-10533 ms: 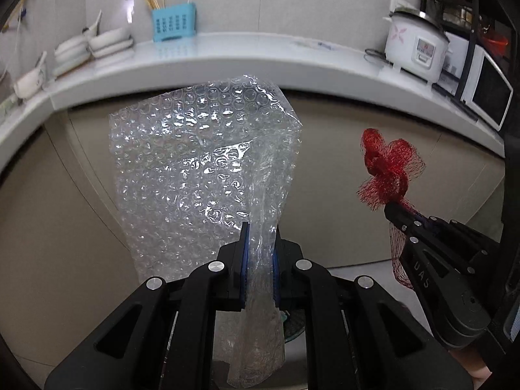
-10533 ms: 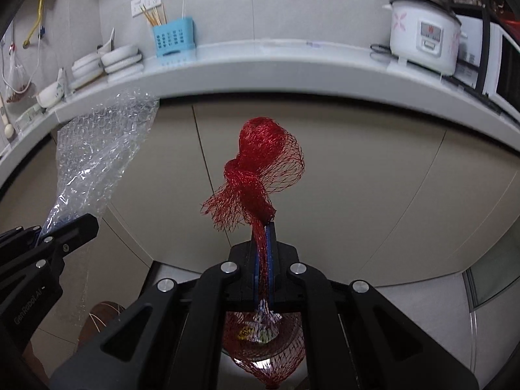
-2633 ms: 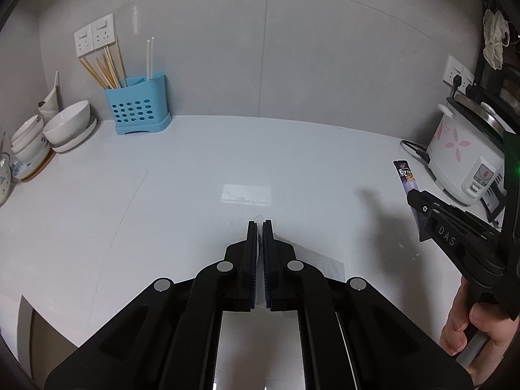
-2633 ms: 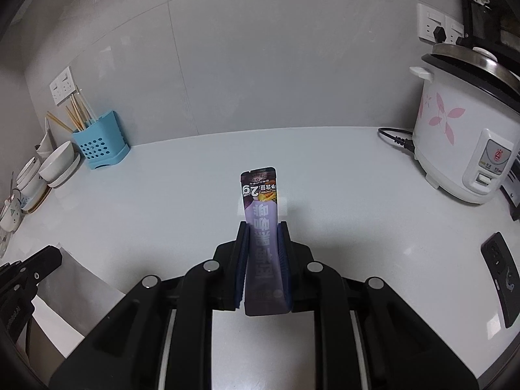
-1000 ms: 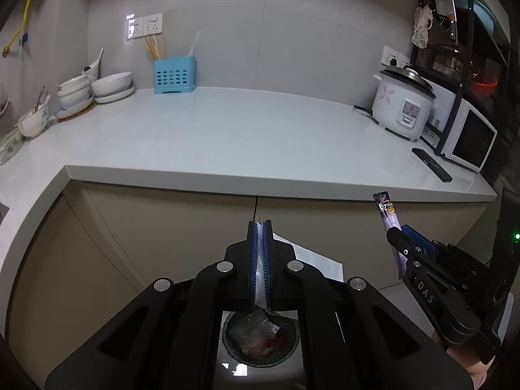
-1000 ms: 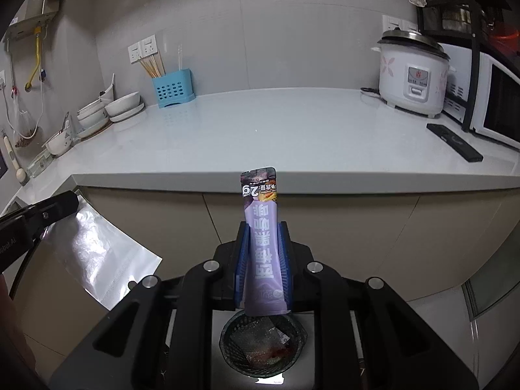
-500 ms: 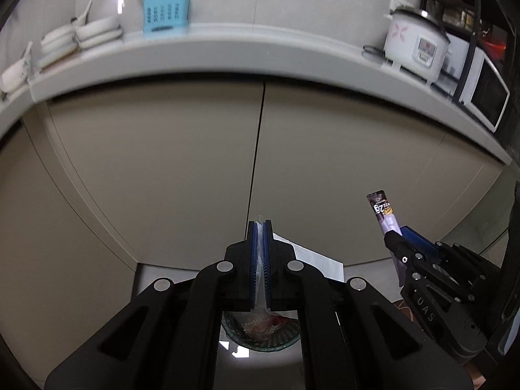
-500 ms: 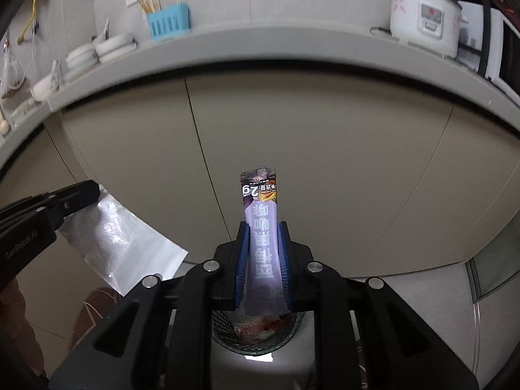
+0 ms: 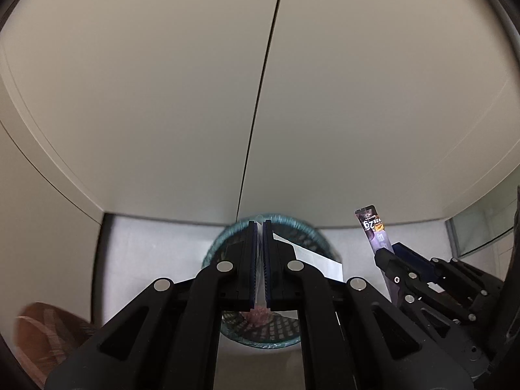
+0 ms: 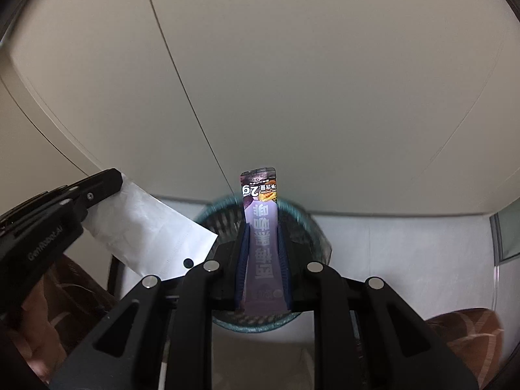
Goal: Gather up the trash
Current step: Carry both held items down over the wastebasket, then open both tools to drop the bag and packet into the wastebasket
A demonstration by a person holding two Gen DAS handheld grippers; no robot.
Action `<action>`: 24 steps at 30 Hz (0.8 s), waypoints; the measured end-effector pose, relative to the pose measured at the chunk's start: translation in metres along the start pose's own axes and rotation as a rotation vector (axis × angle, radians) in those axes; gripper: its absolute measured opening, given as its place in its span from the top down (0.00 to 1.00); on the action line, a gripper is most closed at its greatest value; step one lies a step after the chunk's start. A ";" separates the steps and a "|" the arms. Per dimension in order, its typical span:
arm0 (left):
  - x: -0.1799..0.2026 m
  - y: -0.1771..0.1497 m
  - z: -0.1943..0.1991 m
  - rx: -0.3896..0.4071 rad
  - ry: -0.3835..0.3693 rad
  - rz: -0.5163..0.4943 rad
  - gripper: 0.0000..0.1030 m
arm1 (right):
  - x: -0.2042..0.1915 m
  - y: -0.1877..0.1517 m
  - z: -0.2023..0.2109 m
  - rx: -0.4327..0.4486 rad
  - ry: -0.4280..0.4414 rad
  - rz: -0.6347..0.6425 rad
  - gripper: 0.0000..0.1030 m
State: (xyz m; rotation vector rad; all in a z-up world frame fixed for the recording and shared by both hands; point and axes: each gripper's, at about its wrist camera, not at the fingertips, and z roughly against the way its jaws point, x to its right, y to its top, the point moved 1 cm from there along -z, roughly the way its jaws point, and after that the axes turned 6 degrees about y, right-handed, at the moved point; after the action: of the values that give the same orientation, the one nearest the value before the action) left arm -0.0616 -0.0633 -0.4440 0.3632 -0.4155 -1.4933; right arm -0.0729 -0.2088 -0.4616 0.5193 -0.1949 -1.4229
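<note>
My left gripper (image 9: 259, 227) is shut on a silver foil bag (image 9: 315, 261), seen edge-on between the pads and flat in the right wrist view (image 10: 149, 230). My right gripper (image 10: 261, 227) is shut on a purple snack sachet (image 10: 261, 224), which also shows in the left wrist view (image 9: 373, 230). Both hang over a round teal mesh bin (image 9: 256, 338) on the floor, also in the right wrist view (image 10: 305, 224). Earlier trash lies inside the bin.
Beige cabinet doors (image 9: 195, 97) fill the view ahead, with a vertical seam between them. The pale floor (image 10: 406, 247) surrounds the bin. Brown slippers (image 9: 45, 334) stand at the left and at the lower right (image 10: 468, 334).
Both grippers have dropped from counter height down toward the floor and tilted down. The bin has grown large under them. The foil bag and the sachet stay gripped.
</note>
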 end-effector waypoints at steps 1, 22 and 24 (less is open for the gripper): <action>0.000 -0.005 -0.016 -0.026 -0.002 0.002 0.97 | 0.002 -0.001 -0.013 -0.024 0.000 -0.002 0.84; 0.004 -0.047 -0.124 -0.151 0.025 -0.089 0.70 | 0.048 -0.009 -0.113 -0.224 0.071 -0.103 0.83; 0.000 -0.047 -0.124 -0.154 0.032 -0.073 0.62 | 0.048 -0.011 -0.118 -0.230 0.075 -0.099 0.83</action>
State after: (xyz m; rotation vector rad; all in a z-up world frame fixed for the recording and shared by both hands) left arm -0.0436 -0.0688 -0.5748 0.2826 -0.2622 -1.5776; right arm -0.0243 -0.2293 -0.5780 0.3963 0.0551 -1.4974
